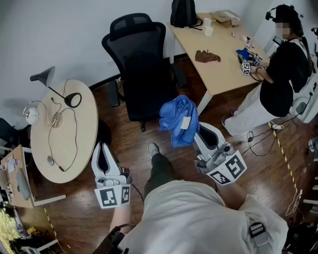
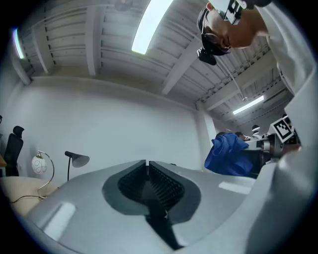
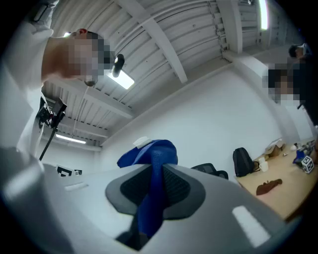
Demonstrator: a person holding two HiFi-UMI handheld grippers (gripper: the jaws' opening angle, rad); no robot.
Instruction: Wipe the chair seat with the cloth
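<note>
A dark wooden floor (image 1: 79,208) meets a plain white wall (image 1: 59,34). At the left stands a round light-wood desk (image 1: 87,134) carrying a black desk lamp (image 1: 43,75) and loose cables. At the upper right a rectangular light-wood desk (image 1: 218,69) bears a black backpack (image 1: 184,12), white mugs (image 1: 207,27) and a crumpled brown thing (image 1: 207,56); a person (image 1: 283,74) in a dark top is at its far side. Yellow tape (image 1: 283,154) runs across the floor there. Overhead, the white ribbed ceiling (image 2: 99,39) has beams and a lit strip light (image 2: 149,25).
</note>
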